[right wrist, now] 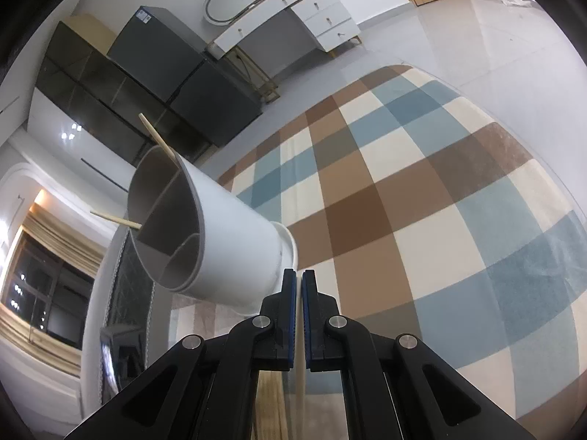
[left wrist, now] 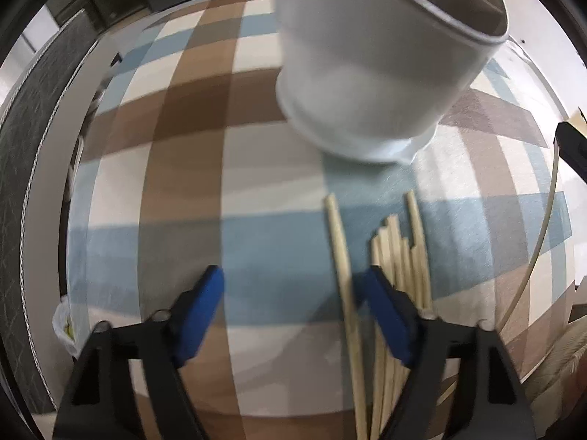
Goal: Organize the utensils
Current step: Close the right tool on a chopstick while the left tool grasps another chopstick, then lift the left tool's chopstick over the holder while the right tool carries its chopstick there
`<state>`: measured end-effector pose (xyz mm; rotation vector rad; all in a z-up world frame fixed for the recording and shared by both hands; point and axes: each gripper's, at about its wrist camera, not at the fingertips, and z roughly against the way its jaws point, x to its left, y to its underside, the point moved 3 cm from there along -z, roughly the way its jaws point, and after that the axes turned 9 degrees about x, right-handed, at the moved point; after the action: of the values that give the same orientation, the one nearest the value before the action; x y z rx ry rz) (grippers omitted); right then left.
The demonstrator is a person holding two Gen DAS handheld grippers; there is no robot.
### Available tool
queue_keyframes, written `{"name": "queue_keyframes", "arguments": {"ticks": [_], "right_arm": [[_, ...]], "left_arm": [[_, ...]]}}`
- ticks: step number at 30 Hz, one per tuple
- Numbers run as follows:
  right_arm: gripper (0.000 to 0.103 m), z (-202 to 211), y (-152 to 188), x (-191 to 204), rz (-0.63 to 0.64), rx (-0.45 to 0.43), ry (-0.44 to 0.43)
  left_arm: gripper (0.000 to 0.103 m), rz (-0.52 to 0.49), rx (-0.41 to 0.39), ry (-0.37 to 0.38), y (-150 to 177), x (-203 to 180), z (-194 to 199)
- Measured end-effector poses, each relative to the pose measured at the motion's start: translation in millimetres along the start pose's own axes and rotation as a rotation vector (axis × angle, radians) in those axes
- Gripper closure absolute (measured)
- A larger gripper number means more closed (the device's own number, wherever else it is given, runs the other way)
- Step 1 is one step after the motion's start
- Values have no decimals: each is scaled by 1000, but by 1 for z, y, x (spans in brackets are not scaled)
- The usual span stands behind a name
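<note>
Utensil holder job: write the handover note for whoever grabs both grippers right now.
Left gripper: open, empty, over the chopstick pile on the checked cloth.
Right gripper: shut on a single chopstick.
White divided holder: stands on the cloth beyond the pile.
Done: two chopsticks already stick out of the holder.
Left: drop in the held one, then move the rest of the pile.

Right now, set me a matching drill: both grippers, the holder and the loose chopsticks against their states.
1 left gripper
2 right gripper
3 holder
4 loose chopsticks

A two sticks poke out of it
B open, gripping nothing
C lying on the cloth
D shut on one chopstick

Pairs: 1-B, 2-D, 3-A, 4-C
</note>
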<state>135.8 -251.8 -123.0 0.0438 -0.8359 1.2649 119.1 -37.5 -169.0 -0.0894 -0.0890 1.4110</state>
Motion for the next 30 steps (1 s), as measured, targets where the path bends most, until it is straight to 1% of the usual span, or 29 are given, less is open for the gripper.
{"name": "queue_keyframes", "arguments": {"ticks": [1, 2, 4, 5, 6, 11, 12, 15, 21, 24, 25, 27, 30], "right_arm": [[100, 1, -1, 0, -1, -2, -3], [100, 2, -1, 0, -3, -5, -6], [100, 3, -2, 0, -7, -9, -10], [100, 3, -3, 0, -9, -11, -13], [100, 3, -4, 0, -10, -13, -15], [100, 3, -5, 0, -2, -9, -24], [100, 3, -5, 2, 7, -10, -26], [100, 10, -3, 8, 46, -33, -22], [100, 33, 10, 24, 139, -95, 1], [100, 46, 22, 41, 222, -123, -3], [101, 50, 25, 47, 251, -134, 1], [101, 61, 37, 65, 347, -167, 22], [101, 71, 49, 79, 418, -192, 38]], "left_arm": [[48, -6, 0, 1, -3, -2, 1], [56, -12, 0, 4, -6, -4, 2], [85, -20, 0, 19, -11, -8, 3], [91, -24, 2, 29, -12, -11, 3], [101, -32, 1, 38, -13, -15, 3], [102, -57, 6, 35, -15, -23, 1], [102, -52, -6, 38, -15, -23, 4], [102, -16, -92, 76, -9, -17, 25], [102, 45, -289, 125, 28, 3, 76], [102, 65, -380, 154, 35, -4, 97], [102, 67, -399, 163, 26, -1, 101], [102, 64, -441, 171, 35, -2, 112], [102, 50, -472, 173, 38, 0, 116]]}}
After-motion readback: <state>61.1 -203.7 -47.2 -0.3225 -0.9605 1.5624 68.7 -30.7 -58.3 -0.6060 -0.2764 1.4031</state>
